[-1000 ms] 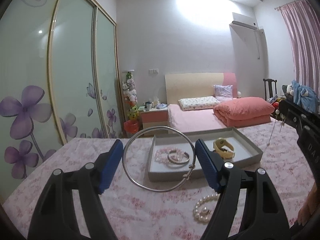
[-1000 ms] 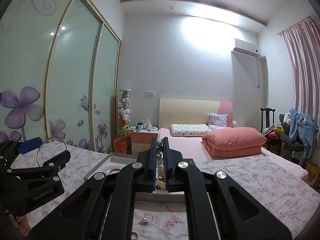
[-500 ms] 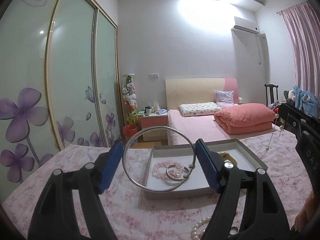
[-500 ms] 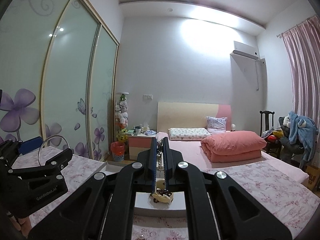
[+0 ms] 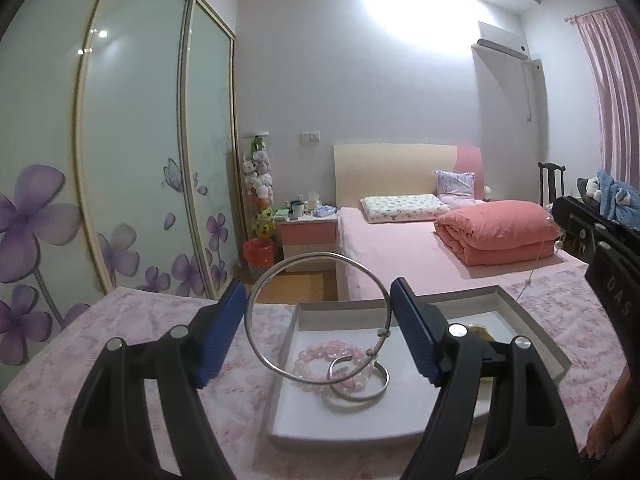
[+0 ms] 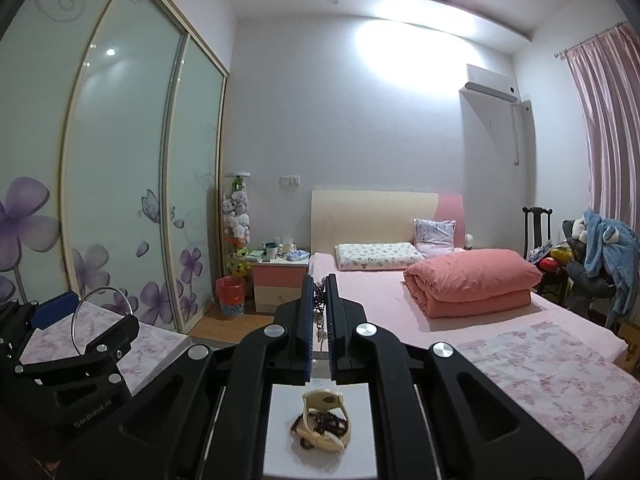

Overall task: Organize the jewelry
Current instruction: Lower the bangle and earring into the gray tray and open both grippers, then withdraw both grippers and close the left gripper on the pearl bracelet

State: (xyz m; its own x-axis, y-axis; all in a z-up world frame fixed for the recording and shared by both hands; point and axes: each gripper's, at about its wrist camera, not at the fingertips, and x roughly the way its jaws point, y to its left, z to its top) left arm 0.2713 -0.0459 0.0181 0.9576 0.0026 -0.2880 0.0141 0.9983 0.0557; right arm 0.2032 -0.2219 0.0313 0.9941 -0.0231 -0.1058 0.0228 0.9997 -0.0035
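Observation:
My left gripper [image 5: 318, 320] is shut on a large thin silver bangle [image 5: 280, 364], held upright between its blue pads over the near left part of a shallow white tray [image 5: 532, 332]. In the tray lie a pink bead bracelet [image 5: 316, 350], a silver cuff [image 5: 378, 388] and a cream watch [image 6: 324, 420] tangled with dark beads. My right gripper [image 6: 319, 292] is shut on a fine chain [image 6: 320, 308]. In the left wrist view that chain [image 5: 536, 256] hangs with small pearls from the right gripper [image 5: 568, 216] above the tray's far right corner. The left gripper [image 6: 92, 316] shows at the right wrist view's left.
The tray sits on a table with a pink floral cloth [image 5: 120, 352]. Beyond its far edge are a bed with a folded pink duvet [image 5: 496, 228], a nightstand [image 5: 308, 232], a red bin [image 5: 258, 252] and wardrobe sliding doors [image 5: 132, 160]. A person's hand [image 5: 608, 432] is at lower right.
Both grippers have moved forward over the tray, which now looks nearer and larger. The pearl strand on the cloth has dropped out of the left wrist view. Both grips are unchanged.

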